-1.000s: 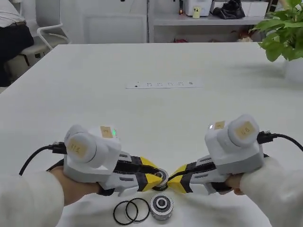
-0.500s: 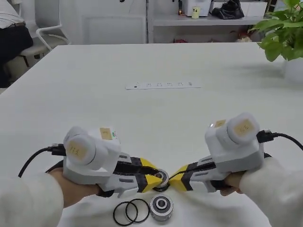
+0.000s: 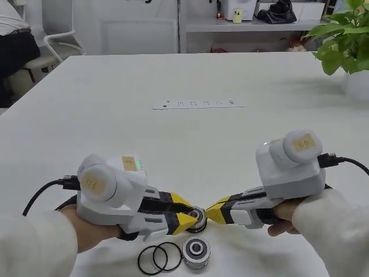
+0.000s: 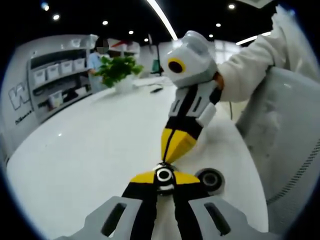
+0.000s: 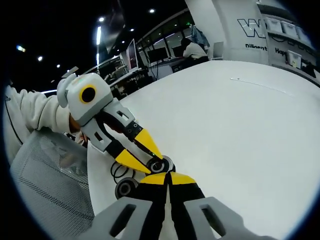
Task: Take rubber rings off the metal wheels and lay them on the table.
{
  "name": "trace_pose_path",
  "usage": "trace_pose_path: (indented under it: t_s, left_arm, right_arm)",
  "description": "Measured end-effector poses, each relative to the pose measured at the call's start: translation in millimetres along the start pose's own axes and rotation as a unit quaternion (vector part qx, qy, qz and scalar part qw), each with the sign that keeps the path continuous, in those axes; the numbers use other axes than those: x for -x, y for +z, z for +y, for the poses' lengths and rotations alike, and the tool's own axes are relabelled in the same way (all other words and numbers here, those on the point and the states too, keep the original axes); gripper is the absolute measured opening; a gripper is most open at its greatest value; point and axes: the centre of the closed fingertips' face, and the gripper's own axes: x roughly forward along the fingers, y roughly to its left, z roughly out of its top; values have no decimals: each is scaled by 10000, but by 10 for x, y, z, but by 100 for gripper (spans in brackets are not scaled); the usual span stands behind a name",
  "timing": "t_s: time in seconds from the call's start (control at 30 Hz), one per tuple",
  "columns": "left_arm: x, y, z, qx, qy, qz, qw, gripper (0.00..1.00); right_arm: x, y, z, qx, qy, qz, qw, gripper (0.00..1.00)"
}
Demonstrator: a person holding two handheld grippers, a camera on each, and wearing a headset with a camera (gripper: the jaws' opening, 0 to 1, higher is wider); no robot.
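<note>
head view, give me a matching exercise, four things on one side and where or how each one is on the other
Things:
1. black rubber rings
2. white power strip
3. green leafy plant
4. left gripper

Places or states:
a. shut on a silver metal wheel
b. far right of the white table
c. flat on the table, close to the person
d. middle of the table

Pairs: 1-c, 2-d, 3-b, 4-a

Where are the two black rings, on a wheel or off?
Off. Both rings lie flat on the table, overlapping, beside a wheel, not around it.
</note>
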Motion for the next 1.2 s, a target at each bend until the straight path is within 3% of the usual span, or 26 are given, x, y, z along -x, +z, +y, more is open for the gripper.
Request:
trace_pose_path:
  t_s: [0.67,0.7,0.8,0.9,1.07,1.2]
  left_arm:
    - [0,-6,10,-34,15,7,10000,12]
    - [0,-6,10,-38,15,9,10000,12]
    - [1,-2,7,-51,25,10,10000,12]
    - [2,3,2,-54,33,41,10000,13]
    - [68,-15,14,-111,-7,237,9997,15]
    - [172,-7,21,-70,-15,246,9997,18]
  right_arm:
    - [-8,56,112,108,143,-33,9998,0]
    - [4,147,135,28,210,-262,9994,0]
    - [29,195,95,28,122,-289,9995,0]
    - [22,127,78,-11,111,-218,9997,0]
    - [30,141,74,-86,117,-239,9996,0]
    - [23,150,104,-81,154,-250,9995,0]
